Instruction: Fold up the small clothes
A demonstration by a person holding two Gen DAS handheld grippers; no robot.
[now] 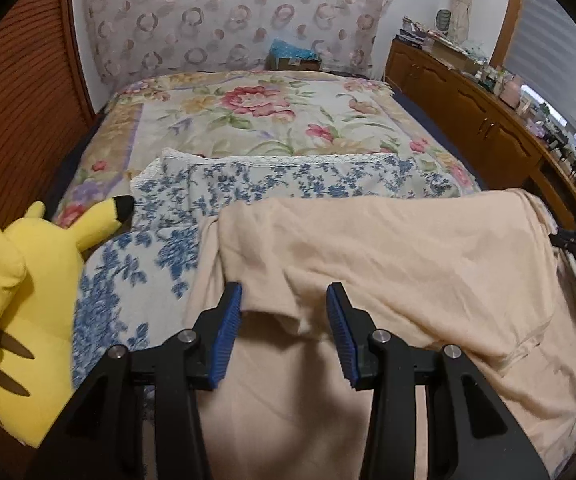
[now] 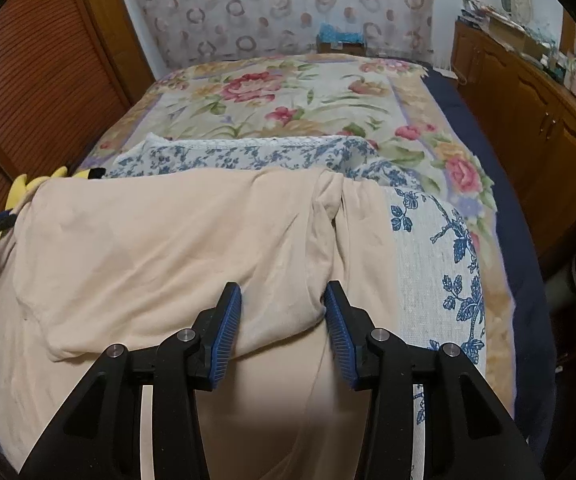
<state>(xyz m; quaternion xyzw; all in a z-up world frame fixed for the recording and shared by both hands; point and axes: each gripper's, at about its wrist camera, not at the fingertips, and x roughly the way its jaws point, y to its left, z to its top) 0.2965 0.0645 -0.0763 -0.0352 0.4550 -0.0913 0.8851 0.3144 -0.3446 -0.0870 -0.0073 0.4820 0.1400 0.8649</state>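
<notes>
- The left claw (image 1: 284, 300) stands partly open over the peach garment (image 1: 388, 248); a raised fold of the cloth lies between its blue pads (image 1: 226, 332), but the pads do not press on it.
- The right claw (image 2: 283, 300) is likewise partly open, with a bunched ridge of the same garment between its fingers, not clamped.
- The garment is spread across the near end of the bed, on top of a blue-flowered cloth (image 1: 140, 264), with a flap folded over its lower part.
- Left of the garment, a yellow plush toy (image 1: 20, 308) leans at the bed's edge; its black-tipped ear points toward the garment.
- Beyond the garment lies a blue-sprigged cloth with a lace edge (image 1: 288, 176), and past that the bedspread with big pink roses (image 1: 248, 108).
- Right of the garment, off the bed, runs a wooden cabinet (image 1: 476, 108) with cluttered things on top.
- Behind the bed hangs a curtain with ring patterns (image 1: 228, 12).
</notes>
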